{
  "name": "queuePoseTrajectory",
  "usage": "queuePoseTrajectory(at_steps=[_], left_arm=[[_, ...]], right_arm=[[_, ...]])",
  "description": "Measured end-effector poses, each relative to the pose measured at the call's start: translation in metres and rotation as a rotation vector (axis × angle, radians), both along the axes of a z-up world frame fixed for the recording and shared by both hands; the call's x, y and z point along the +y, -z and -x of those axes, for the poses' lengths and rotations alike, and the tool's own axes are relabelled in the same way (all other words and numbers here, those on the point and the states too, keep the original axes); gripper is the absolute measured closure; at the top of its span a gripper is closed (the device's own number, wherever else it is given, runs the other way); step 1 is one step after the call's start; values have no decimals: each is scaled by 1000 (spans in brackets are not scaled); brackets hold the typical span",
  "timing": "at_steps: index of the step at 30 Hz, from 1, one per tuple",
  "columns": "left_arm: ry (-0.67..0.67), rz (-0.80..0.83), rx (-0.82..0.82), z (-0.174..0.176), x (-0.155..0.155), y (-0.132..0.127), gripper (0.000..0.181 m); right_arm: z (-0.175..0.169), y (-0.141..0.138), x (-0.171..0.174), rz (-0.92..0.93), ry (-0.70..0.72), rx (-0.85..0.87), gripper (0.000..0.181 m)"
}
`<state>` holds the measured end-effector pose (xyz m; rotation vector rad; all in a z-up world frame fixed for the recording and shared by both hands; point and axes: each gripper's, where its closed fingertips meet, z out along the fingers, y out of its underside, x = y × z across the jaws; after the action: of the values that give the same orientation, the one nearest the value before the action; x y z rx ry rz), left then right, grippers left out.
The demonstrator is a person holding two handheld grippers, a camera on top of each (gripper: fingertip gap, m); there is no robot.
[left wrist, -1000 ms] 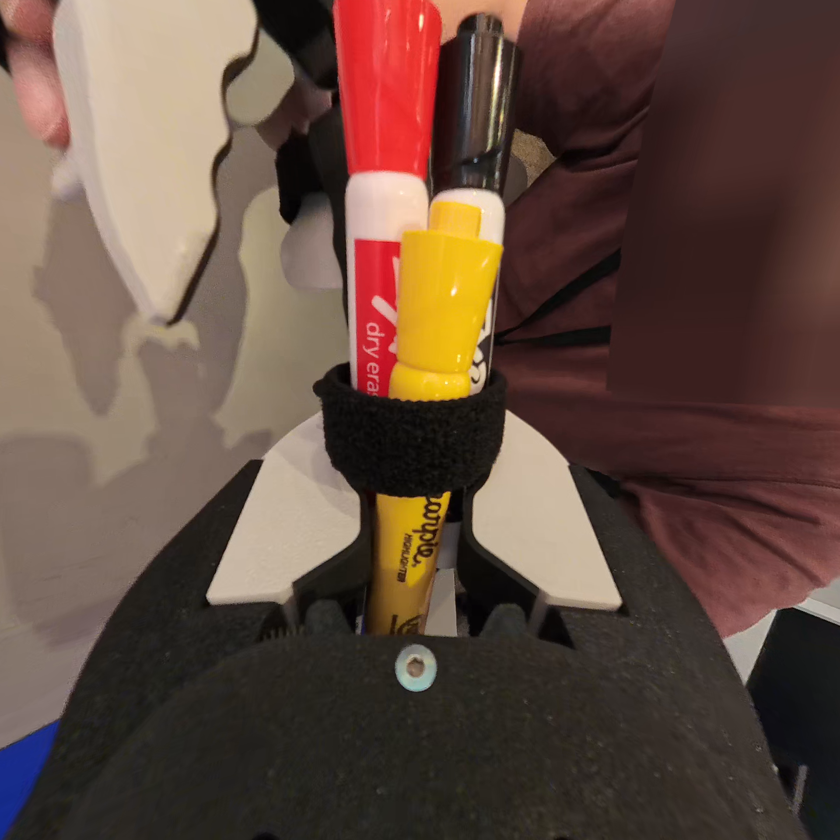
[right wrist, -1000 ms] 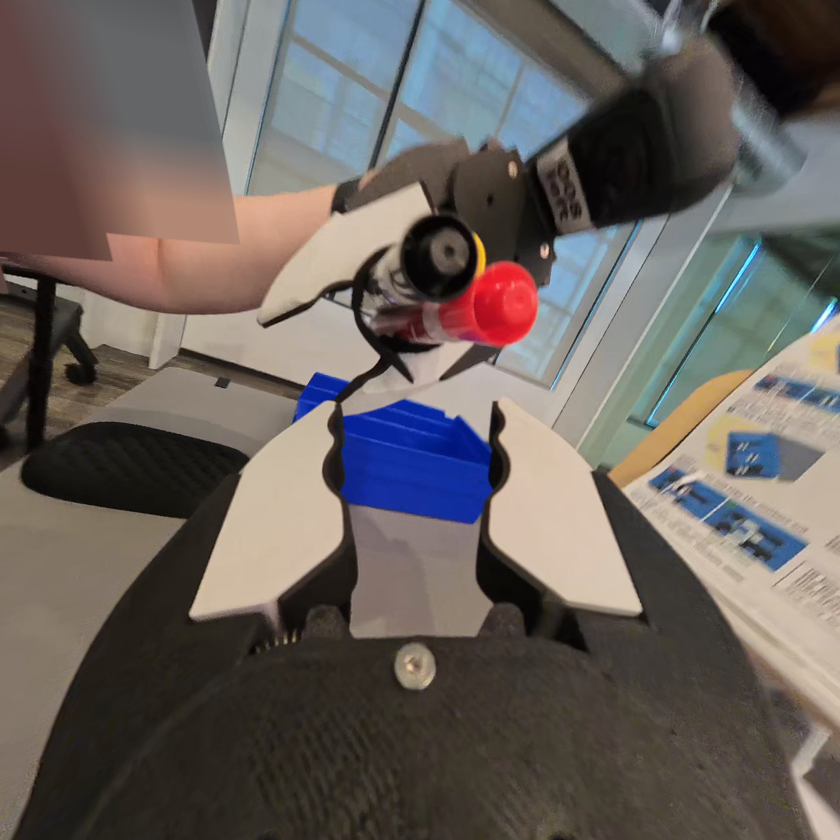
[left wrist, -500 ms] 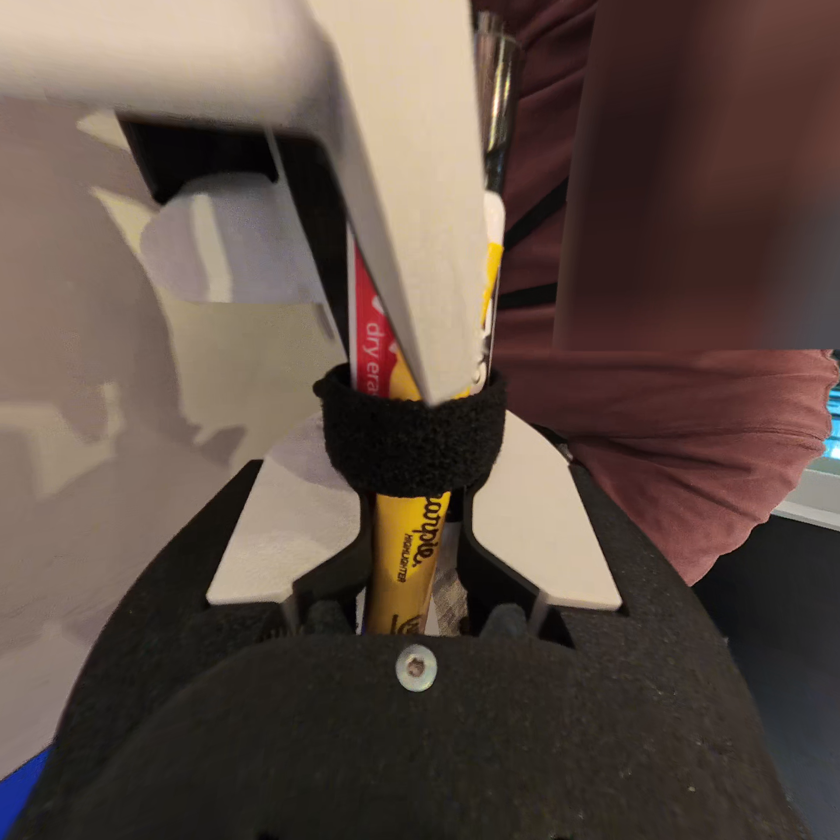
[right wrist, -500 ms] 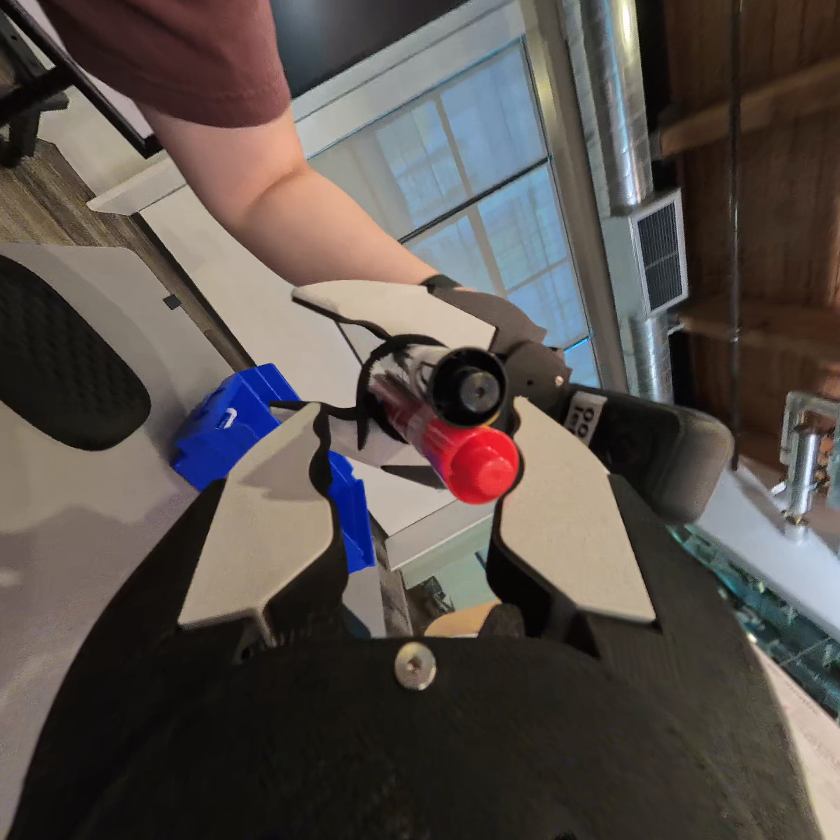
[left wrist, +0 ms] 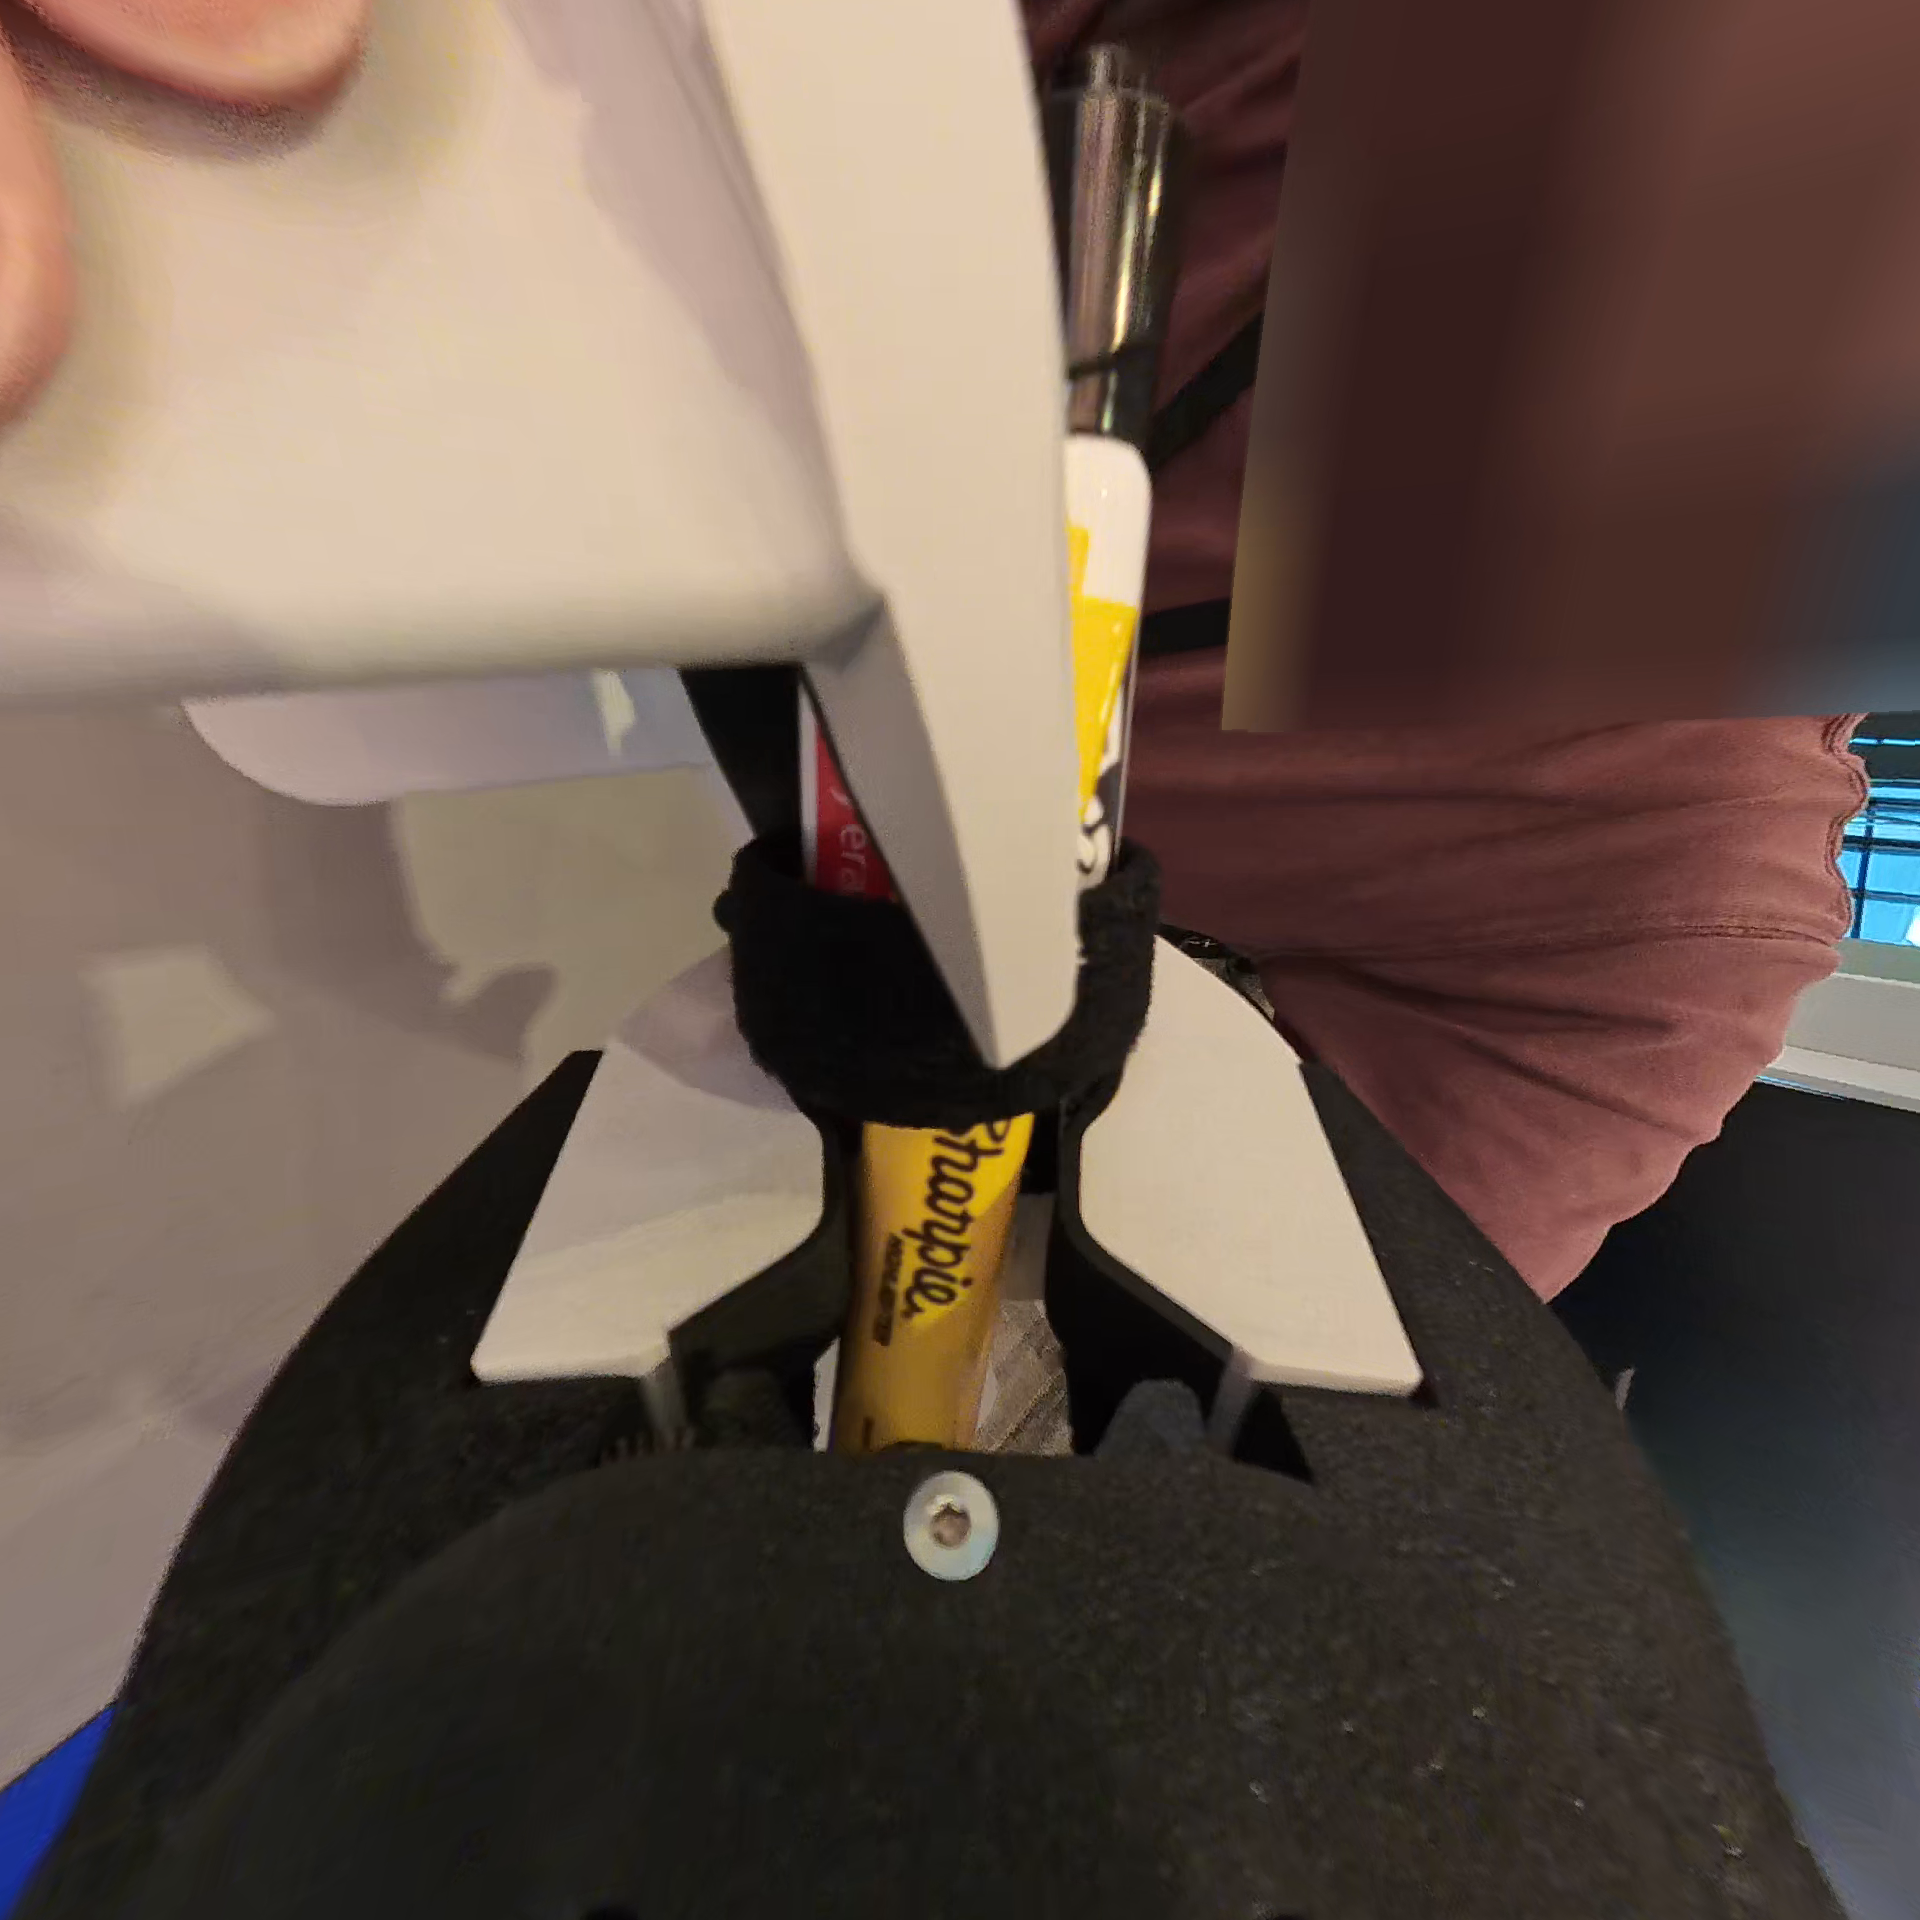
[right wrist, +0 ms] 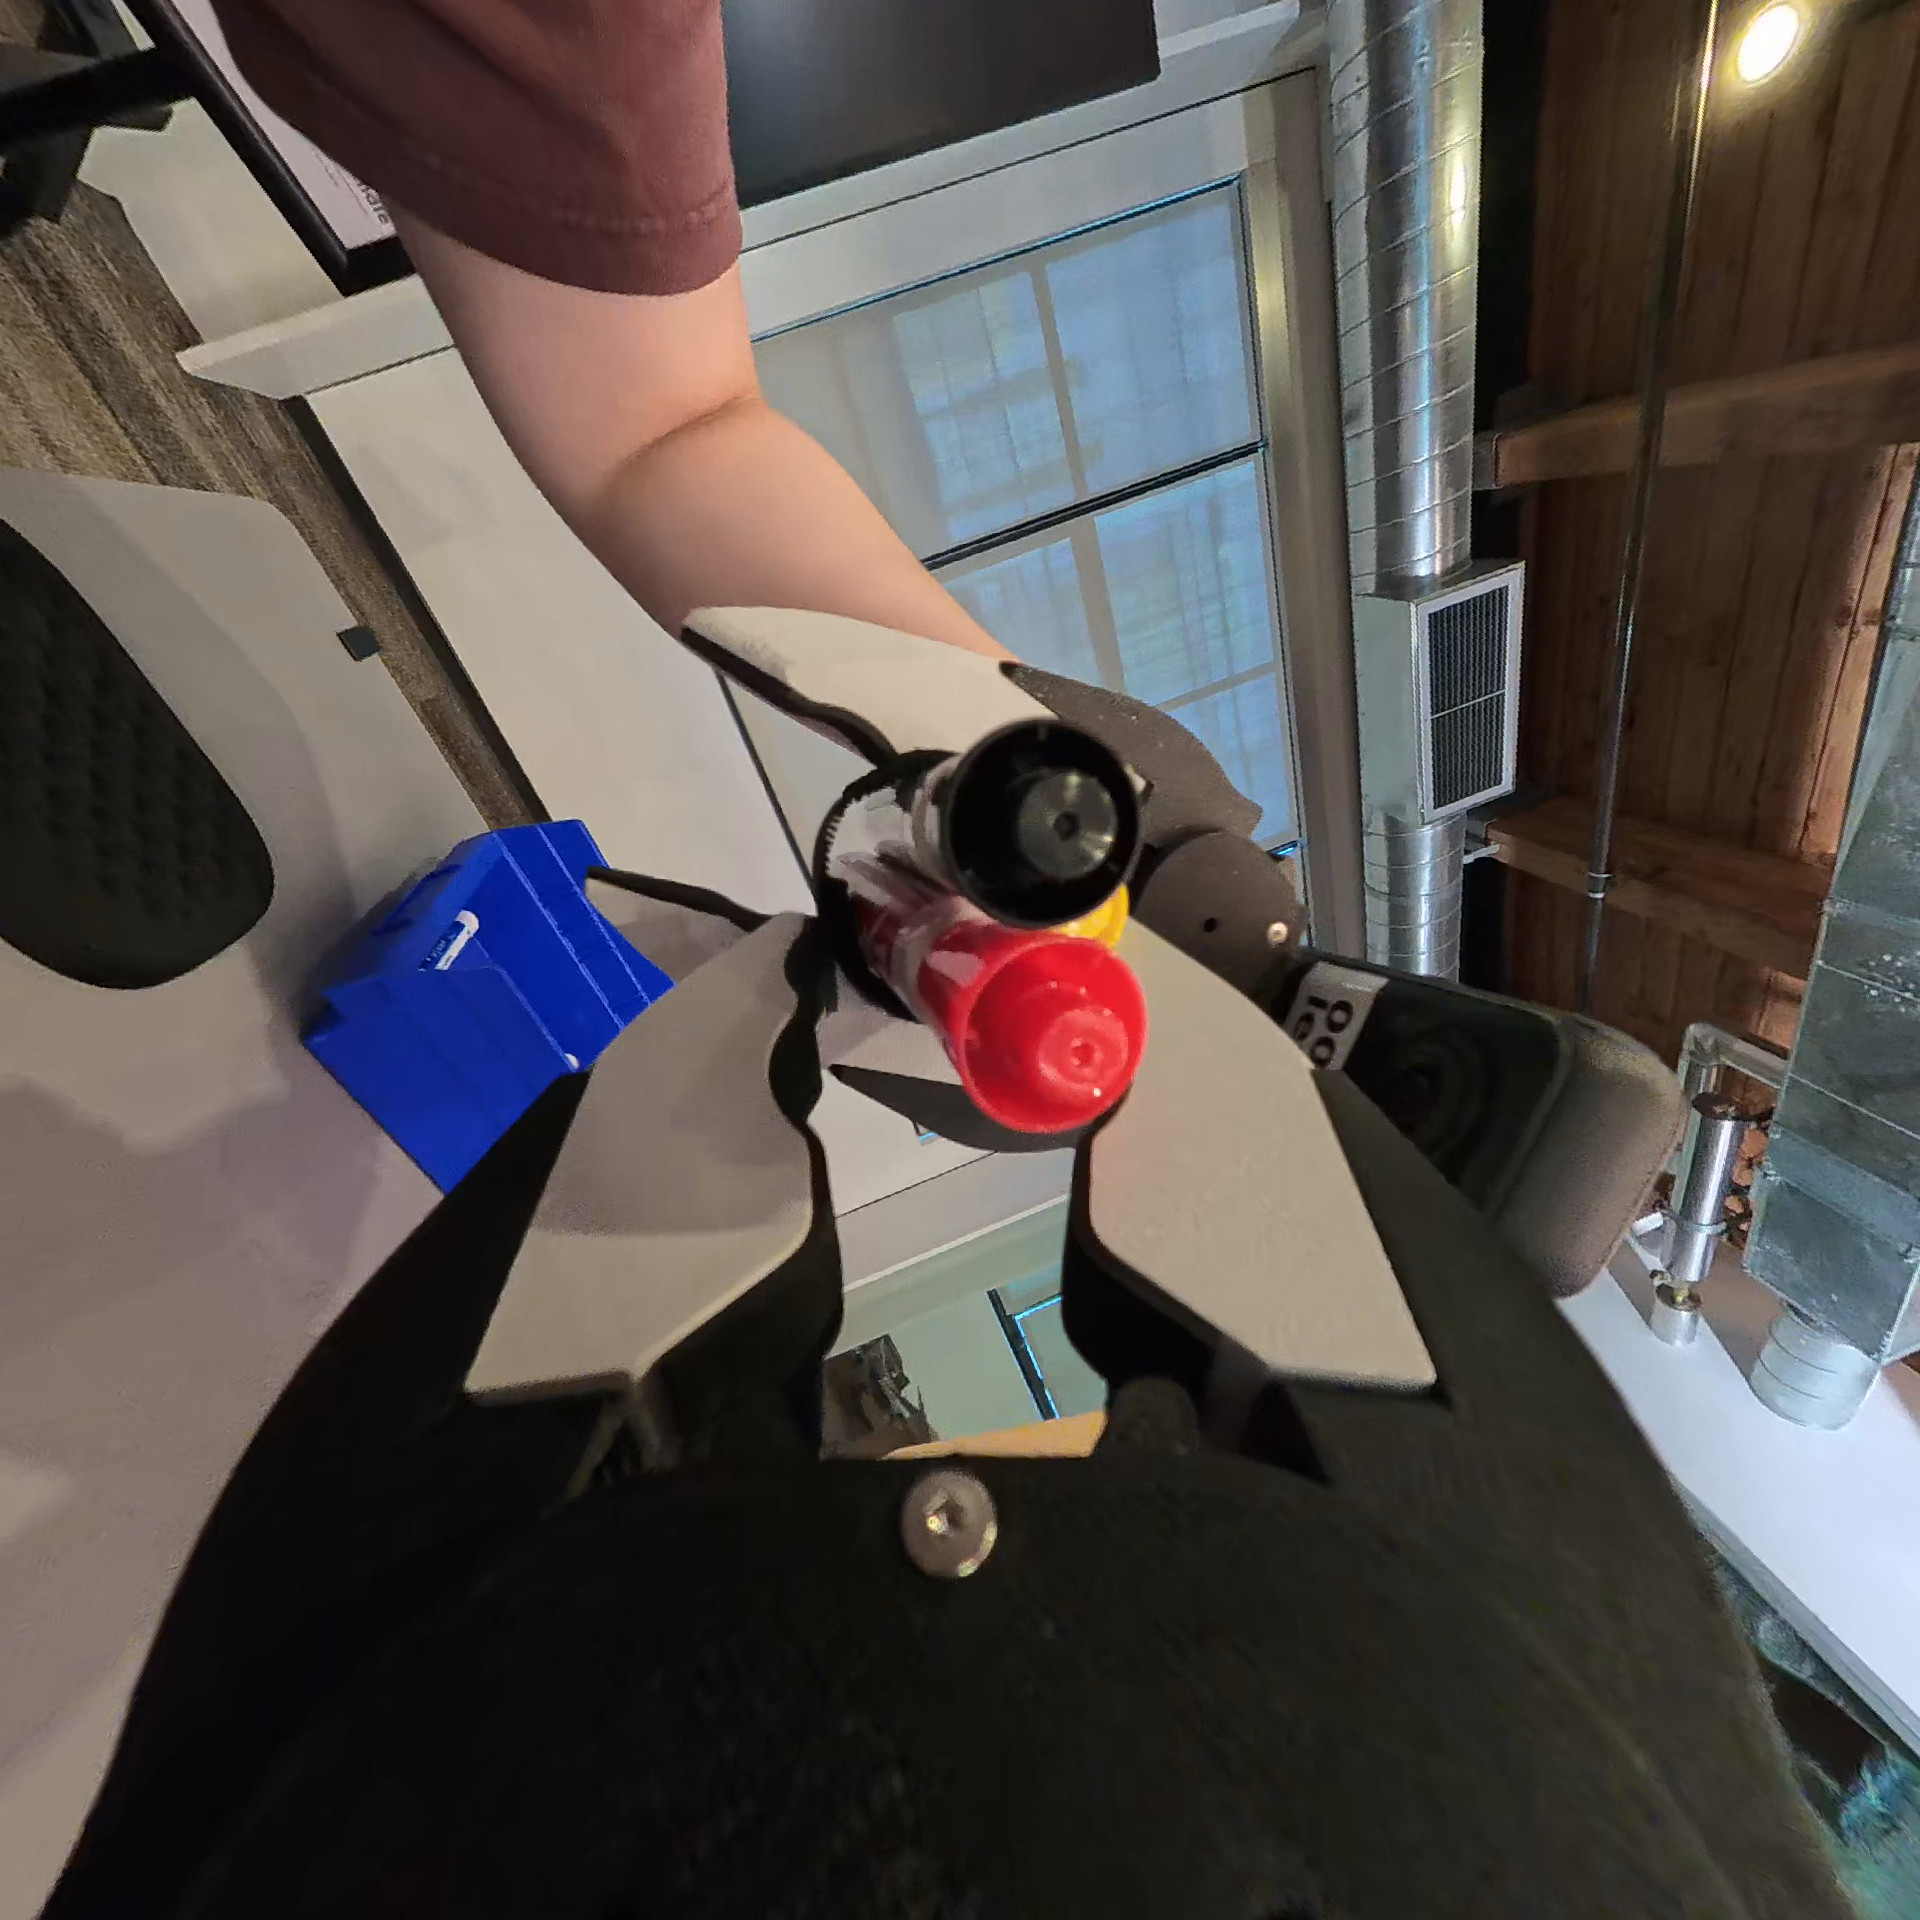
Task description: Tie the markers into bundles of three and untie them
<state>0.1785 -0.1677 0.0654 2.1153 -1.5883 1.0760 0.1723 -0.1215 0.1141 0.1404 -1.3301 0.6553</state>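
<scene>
My left gripper (left wrist: 940, 1132): clamped on the bundle's lower end.
Bundle (right wrist: 1023, 935): three markers, long axis pointing straight at my right gripper (right wrist: 940, 997).
Right gripper: parted, straddling the marker caps.
Strap (left wrist: 831, 977): black, my right fingertip (left wrist: 1013, 1023) touching it.

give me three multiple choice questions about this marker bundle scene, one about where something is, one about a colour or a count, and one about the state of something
1. Where is the black strap?
A. around the markers
B. on the blue bin
C. on the table

2. How many markers are in the bundle?
A. two
B. three
C. five

3. What is the left gripper doing?
A. hanging open
B. shut on the bundle
C. lying on the table

Answers: 1 A, the strap wraps the marker barrels. 2 B, the red marker, black marker and yellow marker show. 3 B, its fingers close on the bundle below the strap.
</scene>
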Motion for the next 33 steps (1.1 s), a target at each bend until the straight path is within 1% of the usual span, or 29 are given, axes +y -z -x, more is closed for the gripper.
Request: queuePoseTrajectory(at_steps=[4,8,9,11,15,17,19,20,21,23,24,25,26,27,29,30,31,33], left_arm=[[11,0,23,1,-4,2,138],[-18,-8,46,2,1,4,138],[-32,-11,51,2,4,5,138],[-45,-18,54,4,6,4,138],[-87,-65,64,9,13,5,137],[-126,-86,93,15,21,8,137],[-164,-113,153,25,28,13,138],[-184,-118,171,29,31,15,138],[-211,-134,200,34,35,18,138],[-245,-146,230,41,40,22,138],[-256,-163,250,44,42,24,138],[-266,-185,273,47,45,27,139],[-273,-202,284,49,46,28,138],[-284,-210,276,47,48,28,139],[-295,-231,270,45,49,27,137],[-292,-235,256,44,47,26,137],[-293,-244,251,43,47,25,137],[-300,-254,254,45,46,24,137]], right_arm=[[-1,6,-1,16,-13,-32,140],[0,7,3,41,-7,-41,138],[0,7,4,55,-4,-42,133],[1,8,7,84,10,-44,114],[-1,11,18,210,25,-73,101],[-5,13,24,303,19,-117,100],[-14,13,28,434,-19,-189,104],[-21,10,30,512,-53,-231,110],[-26,5,34,608,-76,-274,117],[-33,-9,49,803,-78,-340,136],[-32,-15,55,894,-76,-399,139],[-29,-19,59,973,-75,-467,137],[-24,-22,58,1026,-79,-536,140],[-18,-22,56,1057,-78,-612,146],[-6,-20,49,1088,-71,-733,151],[-1,-18,48,1084,-54,-769,157],[4,-15,48,1068,-25,-787,160],[11,-8,43,1020,15,-840,158]])
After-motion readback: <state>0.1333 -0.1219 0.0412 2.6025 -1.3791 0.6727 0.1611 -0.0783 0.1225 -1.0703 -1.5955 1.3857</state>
